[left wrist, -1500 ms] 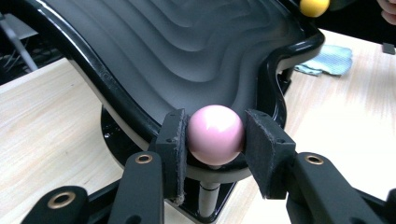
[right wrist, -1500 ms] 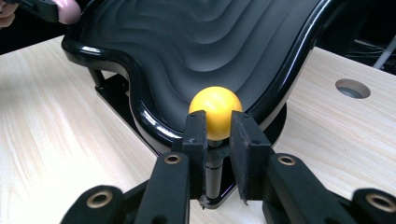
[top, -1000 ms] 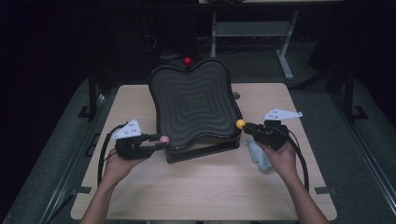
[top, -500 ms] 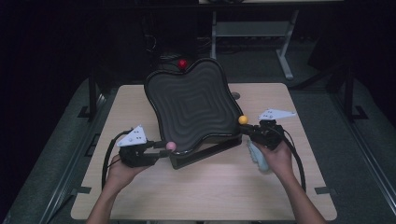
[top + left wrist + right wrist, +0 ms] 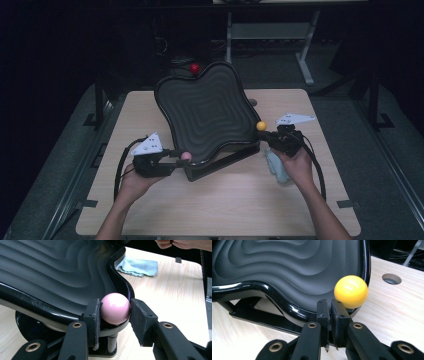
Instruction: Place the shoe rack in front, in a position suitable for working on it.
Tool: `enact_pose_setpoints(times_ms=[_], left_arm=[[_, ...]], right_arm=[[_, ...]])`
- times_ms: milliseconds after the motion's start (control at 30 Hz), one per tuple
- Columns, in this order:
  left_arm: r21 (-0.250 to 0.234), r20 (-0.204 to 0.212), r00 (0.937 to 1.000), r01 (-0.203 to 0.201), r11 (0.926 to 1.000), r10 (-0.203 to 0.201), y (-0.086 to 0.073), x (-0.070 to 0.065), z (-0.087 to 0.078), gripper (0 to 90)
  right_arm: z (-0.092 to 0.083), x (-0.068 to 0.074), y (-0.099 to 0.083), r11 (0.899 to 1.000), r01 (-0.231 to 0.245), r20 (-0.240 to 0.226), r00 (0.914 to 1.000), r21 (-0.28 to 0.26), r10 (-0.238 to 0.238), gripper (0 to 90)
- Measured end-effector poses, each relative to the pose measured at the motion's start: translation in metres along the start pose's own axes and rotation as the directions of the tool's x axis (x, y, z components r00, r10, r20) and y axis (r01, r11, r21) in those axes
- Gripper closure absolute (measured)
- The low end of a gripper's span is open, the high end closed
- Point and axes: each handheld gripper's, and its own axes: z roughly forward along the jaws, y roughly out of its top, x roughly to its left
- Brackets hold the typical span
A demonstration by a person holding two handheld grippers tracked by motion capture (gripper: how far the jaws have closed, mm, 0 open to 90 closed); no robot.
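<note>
- Bench (image 5: pixel 235 205): pale wood top, carries all the items; a round hole (image 5: pixel 391 278) in its surface shows in the right gripper view.
- Black wavy tray (image 5: pixel 205 117): sits mid-bench on a dark base (image 5: pixel 220 165), tilted so its far edge stands higher than the near edge; the surface has concentric ripples and a glossy rim.
- Blue cloth (image 5: pixel 276 166): crumpled on the bench beside the tray's near right corner, under the person's right hand (image 5: pixel 296 166).
- Left hand-held gripper (image 5: pixel 115 311): at the tray's near left corner, pads on either side of the pink ball (image 5: pixel 115 308) and clamped on it; its jaws have just been easing slightly wider, ball between them.
- Right hand-held gripper (image 5: pixel 330 308): at the tray's near right edge, jaws together with nothing between them, having just been closing.
- Yellow ball (image 5: pixel 351 291): on the tray's rim just beyond the right gripper's tips, not gripped.
- Red ball (image 5: pixel 194 68): at the tray's far, raised edge.
</note>
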Motion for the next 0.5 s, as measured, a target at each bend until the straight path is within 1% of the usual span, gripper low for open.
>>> enact_pose_setpoints(times_ms=[100, 200, 267, 300, 367, 400, 433, 467, 500], left_arm=[[-0.003, 0.003, 1.0, -0.001, 1.0, 0.001, 0.001, -0.002, 0.001, 60.6], [-0.012, 0.022, 0.9998, 0.003, 0.9999, -0.002, 0.001, -0.006, 0.004, 60.9], [-0.015, 0.028, 0.9996, 0.002, 0.9999, -0.002, 0.001, -0.009, 0.006, 61.3], [-0.018, 0.031, 0.9995, 0.002, 0.9998, -0.001, 0.002, -0.011, 0.006, 61.9], [-0.02, 0.039, 0.9992, 0.001, 0.9998, 0.0, 0.002, -0.013, 0.007, 62.5], [-0.016, 0.043, 0.9991, 0.003, 0.9999, -0.002, 0.002, -0.014, 0.008, 64.8], [-0.011, 0.046, 0.9989, 0.0, 0.9999, 0.0, 0.002, -0.015, 0.009, 64.8], [-0.002, 0.047, 0.9989, -0.001, 1.0, 0.001, 0.002, -0.017, 0.01, 66.0], [-0.007, 0.046, 0.9989, 0.002, 1.0, -0.002, 0.002, -0.018, 0.012, 65.6]], right_arm=[[-0.001, -0.002, 0.003, 1.0, -0.001, 0.01, 0.9999, -0.002, 0.001, 85.3], [0.0, -0.005, 0.004, 1.0, 0.0, 0.016, 0.9999, -0.002, 0.0, 85.2], [0.0, -0.009, 0.002, 1.0, -0.009, 0.016, 0.9998, 0.003, 0.009, 84.0], [0.0, -0.012, 0.001, 1.0, -0.022, 0.013, 0.9997, 0.011, 0.022, 81.4], [0.0, -0.013, 0.0, 1.0, -0.024, 0.01, 0.9997, 0.011, 0.024, 80.0], [-0.002, -0.015, -0.002, 0.999, -0.03, 0.003, 0.9995, 0.012, 0.03, 74.7], [-0.002, -0.015, -0.002, 0.999, -0.03, 0.003, 0.9995, 0.012, 0.03, 74.7], [-0.004, -0.015, -0.002, 1.0, -0.025, 0.001, 0.9997, 0.012, 0.025, 72.4], [-0.008, -0.016, -0.004, 0.999, -0.029, -0.005, 0.9996, 0.021, 0.029, 69.3]])
